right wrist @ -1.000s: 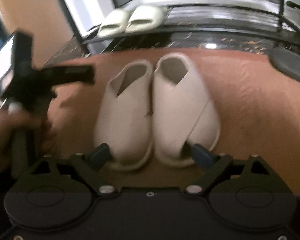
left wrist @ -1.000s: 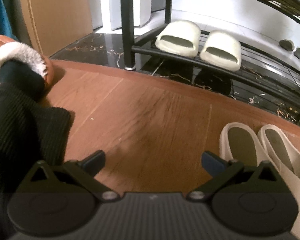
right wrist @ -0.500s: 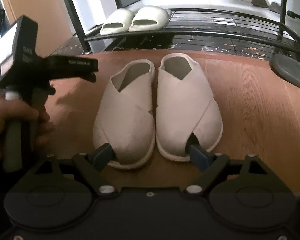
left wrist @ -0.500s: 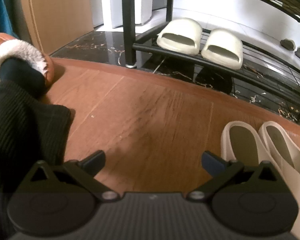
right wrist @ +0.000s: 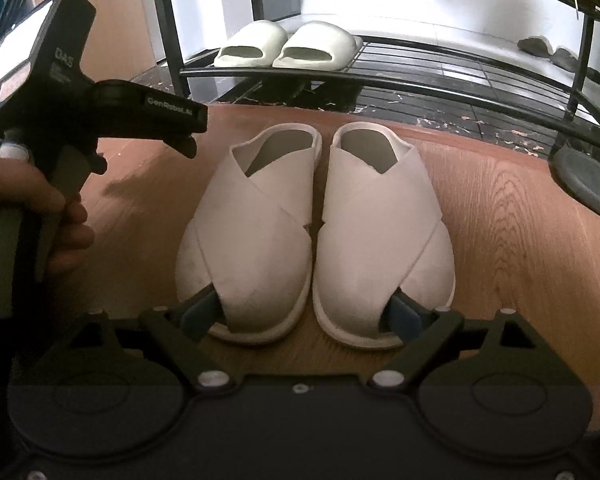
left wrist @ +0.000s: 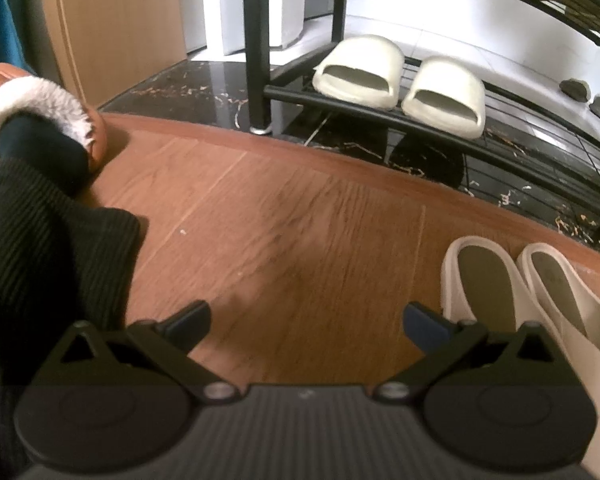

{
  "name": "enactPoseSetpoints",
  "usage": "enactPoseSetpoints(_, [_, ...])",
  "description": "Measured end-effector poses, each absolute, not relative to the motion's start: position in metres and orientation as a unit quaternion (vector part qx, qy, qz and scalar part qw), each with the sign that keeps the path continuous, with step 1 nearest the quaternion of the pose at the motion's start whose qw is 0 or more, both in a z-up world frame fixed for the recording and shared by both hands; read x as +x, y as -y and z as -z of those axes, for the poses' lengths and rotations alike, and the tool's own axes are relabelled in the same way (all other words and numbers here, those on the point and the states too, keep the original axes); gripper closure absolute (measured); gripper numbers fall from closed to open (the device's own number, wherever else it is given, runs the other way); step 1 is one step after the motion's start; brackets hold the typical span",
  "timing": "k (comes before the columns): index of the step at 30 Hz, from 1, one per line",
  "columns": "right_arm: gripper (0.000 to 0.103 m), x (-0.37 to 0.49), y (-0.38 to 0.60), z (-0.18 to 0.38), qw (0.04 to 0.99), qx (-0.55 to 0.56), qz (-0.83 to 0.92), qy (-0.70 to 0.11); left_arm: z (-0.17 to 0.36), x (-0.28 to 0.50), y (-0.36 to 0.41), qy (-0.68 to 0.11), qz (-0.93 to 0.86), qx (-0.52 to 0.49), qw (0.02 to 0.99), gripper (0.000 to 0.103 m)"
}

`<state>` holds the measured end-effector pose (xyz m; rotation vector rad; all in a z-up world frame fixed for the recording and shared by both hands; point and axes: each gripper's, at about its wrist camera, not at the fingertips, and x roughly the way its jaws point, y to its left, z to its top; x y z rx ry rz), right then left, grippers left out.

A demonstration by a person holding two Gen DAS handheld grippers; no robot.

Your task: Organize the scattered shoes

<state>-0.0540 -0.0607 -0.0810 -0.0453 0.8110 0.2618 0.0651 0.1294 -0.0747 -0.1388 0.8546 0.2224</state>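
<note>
The right hand-held gripper stands wide open around the toes of the white slippers, one fingertip at each outer side; whether the pads press on them cannot be told. The pair sits side by side on the wooden floor, heels toward the shoe rack. Left of the slippers, the left hand-held gripper is open and empty above bare floor. Beyond the slippers, cream slides rest on the rack's lowest shelf.
</note>
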Motion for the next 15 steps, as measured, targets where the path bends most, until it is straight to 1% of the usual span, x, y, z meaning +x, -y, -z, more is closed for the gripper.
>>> enactPoseSetpoints(6, [0.017, -0.049, 0.062, 0.085, 0.917, -0.03, -0.115, -0.381, 0.075, 0.065, -0.13, -0.412, -0.109, -0.07, 0.902, 0.001])
enactPoseSetpoints(9, [0.009, -0.044, 0.06, 0.089, 0.919, -0.033, -0.106, -0.378, 0.075, 0.065, -0.128, -0.413, -0.107, -0.067, 0.902, 0.001])
enactPoseSetpoints(10, [0.005, -0.04, 0.059, 0.091, 0.92, -0.034, -0.102, -0.377, 0.075, 0.065, -0.127, -0.413, -0.106, -0.064, 0.902, 0.001])
enactPoseSetpoints(11, [0.004, -0.039, 0.058, 0.092, 0.921, -0.034, -0.099, -0.375, 0.075, 0.065, -0.127, -0.413, -0.106, -0.063, 0.902, 0.001])
enactPoseSetpoints(12, [0.004, -0.038, 0.057, 0.093, 0.922, -0.035, -0.096, -0.373, 0.075, 0.065, -0.128, -0.413, -0.106, -0.063, 0.902, 0.001])
enactPoseSetpoints(13, [0.008, -0.038, 0.057, 0.093, 0.924, -0.036, -0.095, -0.369, 0.075, 0.065, -0.128, -0.413, -0.106, -0.063, 0.902, 0.001])
enactPoseSetpoints(14, [0.016, -0.038, 0.057, 0.092, 0.925, -0.038, -0.094, -0.366, 0.076, 0.065, -0.128, -0.414, -0.107, -0.063, 0.902, 0.001])
enactPoseSetpoints(15, [0.019, -0.038, 0.057, 0.091, 0.926, -0.038, -0.097, -0.363, 0.076, 0.065, -0.128, -0.414, -0.108, -0.064, 0.902, 0.001])
